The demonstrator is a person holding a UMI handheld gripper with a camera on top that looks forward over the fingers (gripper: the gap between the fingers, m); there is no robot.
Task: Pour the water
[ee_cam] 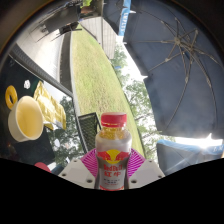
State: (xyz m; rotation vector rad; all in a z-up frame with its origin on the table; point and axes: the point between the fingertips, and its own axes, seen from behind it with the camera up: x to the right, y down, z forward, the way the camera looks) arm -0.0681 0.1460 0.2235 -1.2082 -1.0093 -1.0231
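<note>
While a capped bottle (113,152) is held upright between the pink pads (92,160) of the gripper (112,165), closed on its sides, a cream cup (26,121) is seen well left on the table (55,140). Carrying appears under way; uncapping and tilting over the cup would be needed next.

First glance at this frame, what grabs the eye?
The bottle, red-capped with a red and yellow label, stands between the jaws of the gripper, pink pads close on either side. To its left a yellow cup sits on the dark table. Above right, a big dark umbrella spreads over the grass strip.
</note>
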